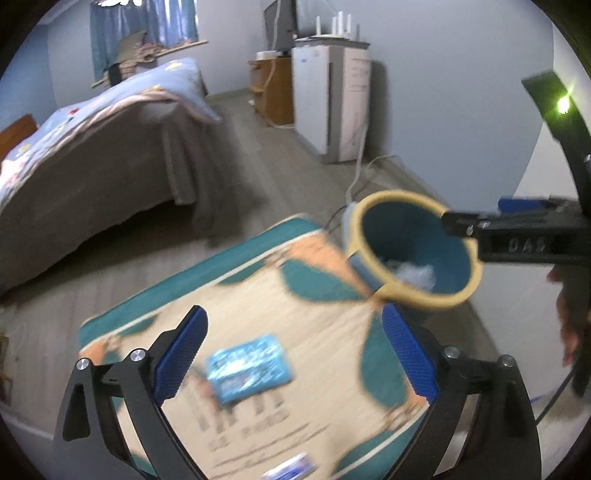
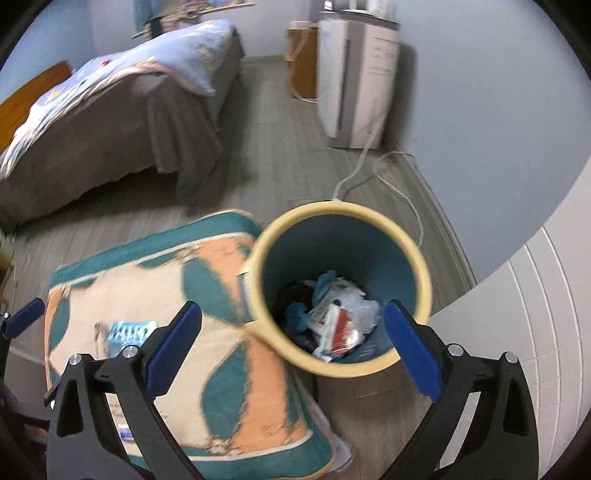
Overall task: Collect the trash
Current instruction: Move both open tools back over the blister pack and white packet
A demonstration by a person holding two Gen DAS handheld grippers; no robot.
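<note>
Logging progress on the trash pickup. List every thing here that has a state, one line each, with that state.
left gripper: open, nothing between the pads.
right gripper: open, nothing held.
trash bin: upright, lidless, partly filled with wrappers and tissue.
blue wrapper: lying flat on the cushion, not yet collected.
small wrapper: at the cushion's near edge, not yet collected.
cushion: flat, beside the bin.

Grey plank floor [image 2: 280,155], bed [image 1: 92,147], pale walls [image 1: 443,92], curtained window [image 1: 147,29].

Home bedroom — made bed [image 1: 110,122]
</note>
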